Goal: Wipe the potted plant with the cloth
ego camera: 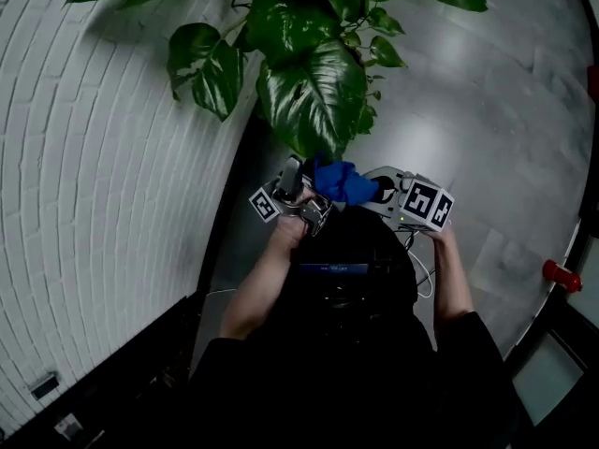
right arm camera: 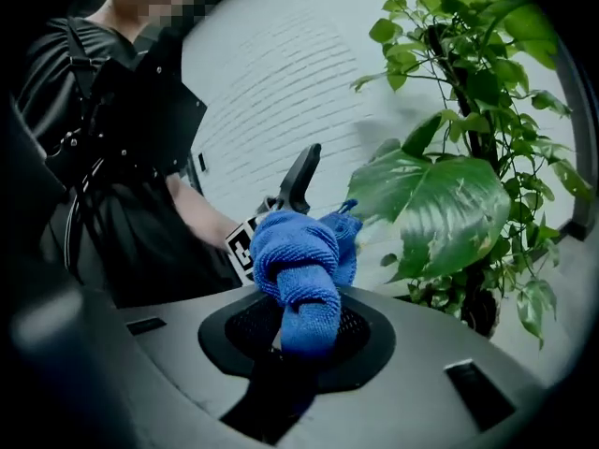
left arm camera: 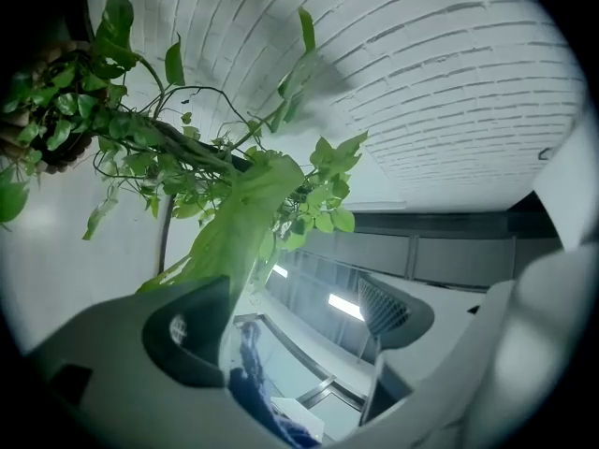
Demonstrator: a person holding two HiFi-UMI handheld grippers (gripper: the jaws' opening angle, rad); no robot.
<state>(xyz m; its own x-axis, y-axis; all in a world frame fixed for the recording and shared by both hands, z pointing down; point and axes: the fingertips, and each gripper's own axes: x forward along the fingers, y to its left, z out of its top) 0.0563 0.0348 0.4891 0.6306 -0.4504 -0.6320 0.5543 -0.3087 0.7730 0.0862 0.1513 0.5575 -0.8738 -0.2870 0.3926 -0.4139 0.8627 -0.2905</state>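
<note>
The potted plant (ego camera: 314,87) hangs its big variegated leaves over both grippers. My right gripper (ego camera: 370,190) is shut on a bunched blue cloth (ego camera: 344,181). In the right gripper view the cloth (right arm camera: 299,260) bulges up from between the jaws of the right gripper (right arm camera: 299,335), just left of a large leaf (right arm camera: 440,209). My left gripper (ego camera: 295,171) sits under that leaf's tip, close beside the cloth. In the left gripper view the left gripper (left arm camera: 356,363) points upward with its jaws wide apart, and a long green leaf (left arm camera: 234,232) hangs down by the left finger's dark pad (left arm camera: 187,330).
A white brick wall (ego camera: 94,157) curves along the left, and grey floor (ego camera: 468,92) lies to the right. A red object (ego camera: 560,274) sits by the dark frame at far right. The plant's dark pot (right arm camera: 477,311) stands low behind the leaves.
</note>
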